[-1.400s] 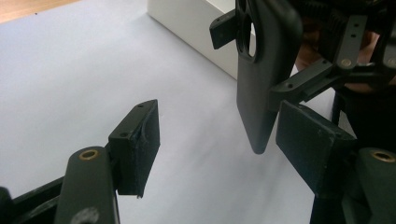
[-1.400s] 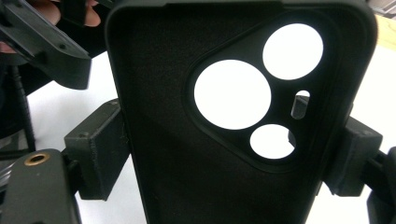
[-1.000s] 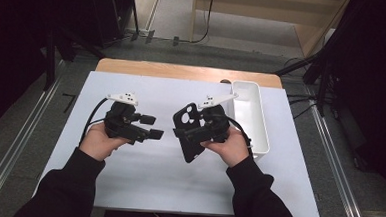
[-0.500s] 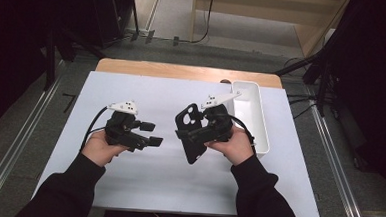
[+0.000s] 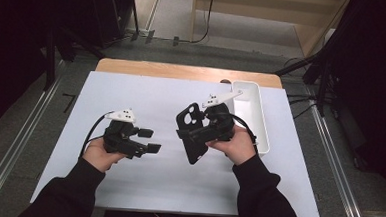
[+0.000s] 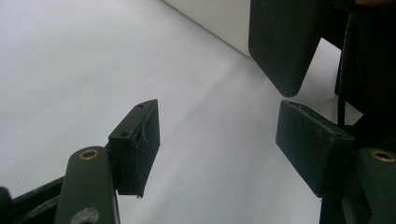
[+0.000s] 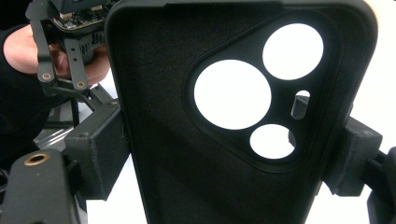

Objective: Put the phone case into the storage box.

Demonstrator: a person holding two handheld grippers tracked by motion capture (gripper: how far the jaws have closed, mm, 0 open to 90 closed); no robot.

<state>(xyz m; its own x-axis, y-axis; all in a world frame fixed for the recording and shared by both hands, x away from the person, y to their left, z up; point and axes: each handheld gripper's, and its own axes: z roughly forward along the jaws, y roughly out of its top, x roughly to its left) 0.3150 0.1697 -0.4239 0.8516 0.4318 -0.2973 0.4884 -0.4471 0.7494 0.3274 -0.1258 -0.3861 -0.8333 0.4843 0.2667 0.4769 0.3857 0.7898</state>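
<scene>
High view: the right gripper [image 5: 192,136] holds a black phone case [image 5: 193,132] above the white bench [image 5: 146,93], roughly at its middle, with the white tray [image 5: 260,117] just beside it. The left gripper [image 5: 149,140] points toward the case from the left, apart from it. Judged step: a handover or two-handed hold of the case; the next move calls for the left jaws to advance and straddle the case's lower end. Left gripper view: jaws wide open, holding nothing; the case's rounded corner [image 6: 285,42] hangs just ahead. Right gripper view: jaws clamped on the case's two long edges, camera cutouts [image 7: 233,93] facing the lens.
</scene>
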